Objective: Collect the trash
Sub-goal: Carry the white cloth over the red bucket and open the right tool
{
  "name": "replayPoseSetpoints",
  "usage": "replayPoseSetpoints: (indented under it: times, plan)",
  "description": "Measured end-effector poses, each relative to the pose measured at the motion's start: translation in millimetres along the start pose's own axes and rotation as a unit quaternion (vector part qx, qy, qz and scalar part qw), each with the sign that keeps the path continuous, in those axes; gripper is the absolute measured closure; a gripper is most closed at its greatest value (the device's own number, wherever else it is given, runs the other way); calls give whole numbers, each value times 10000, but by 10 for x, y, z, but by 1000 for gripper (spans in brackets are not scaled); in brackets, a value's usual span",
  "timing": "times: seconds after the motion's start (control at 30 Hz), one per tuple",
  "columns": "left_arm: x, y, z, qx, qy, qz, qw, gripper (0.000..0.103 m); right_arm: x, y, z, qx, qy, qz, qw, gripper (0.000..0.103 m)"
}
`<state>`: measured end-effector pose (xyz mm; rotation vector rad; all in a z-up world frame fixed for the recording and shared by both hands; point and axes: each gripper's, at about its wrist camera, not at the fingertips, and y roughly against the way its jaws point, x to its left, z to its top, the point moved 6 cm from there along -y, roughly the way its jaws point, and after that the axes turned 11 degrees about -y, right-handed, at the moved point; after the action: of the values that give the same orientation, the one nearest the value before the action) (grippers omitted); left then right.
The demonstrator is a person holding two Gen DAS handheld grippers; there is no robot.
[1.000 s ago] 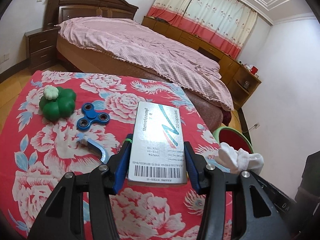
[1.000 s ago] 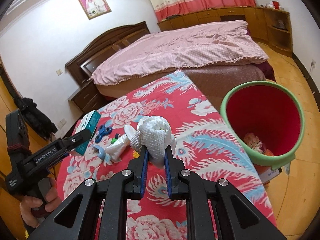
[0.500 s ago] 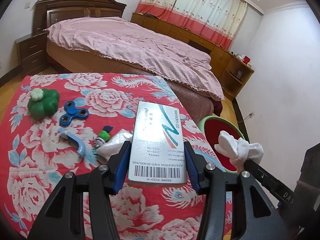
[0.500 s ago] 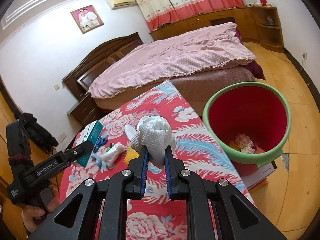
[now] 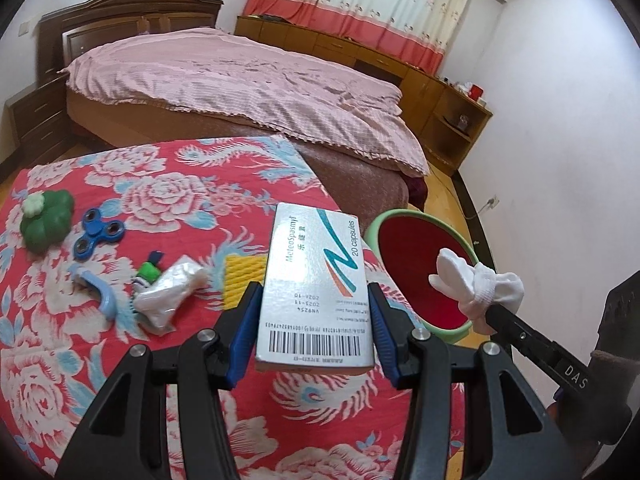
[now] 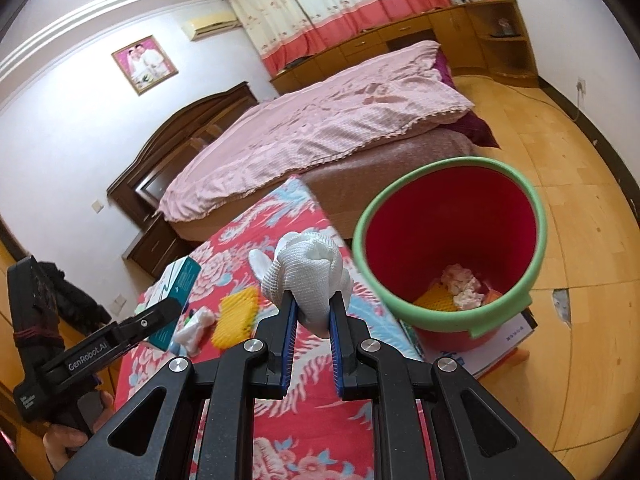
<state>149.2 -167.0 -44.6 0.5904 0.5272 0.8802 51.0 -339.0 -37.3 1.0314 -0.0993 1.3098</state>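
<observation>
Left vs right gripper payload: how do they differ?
The left gripper clamps a rigid flat medicine box with its jaws set wide; the right gripper pinches a soft white glove with its jaws narrow. The glove hangs nearer the red bin; the box is over the table. Both are held off the table.

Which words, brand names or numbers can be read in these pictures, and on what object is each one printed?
"MeteoSpasmyl", "20 capsules": medicine box in the left gripper.
Box's dates and barcode digits: too small to read surely.
"DAS": right gripper, seen in the left view.
"GenRobot.AI": left gripper, seen in the right view.
</observation>
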Motion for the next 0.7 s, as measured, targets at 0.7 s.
replayPoseSetpoints:
  times: [0.7]
  plan:
    - [-689,-636,117,490,-659,-336,9961,51,-755,0,267,-245,-671,-501,9962,87]
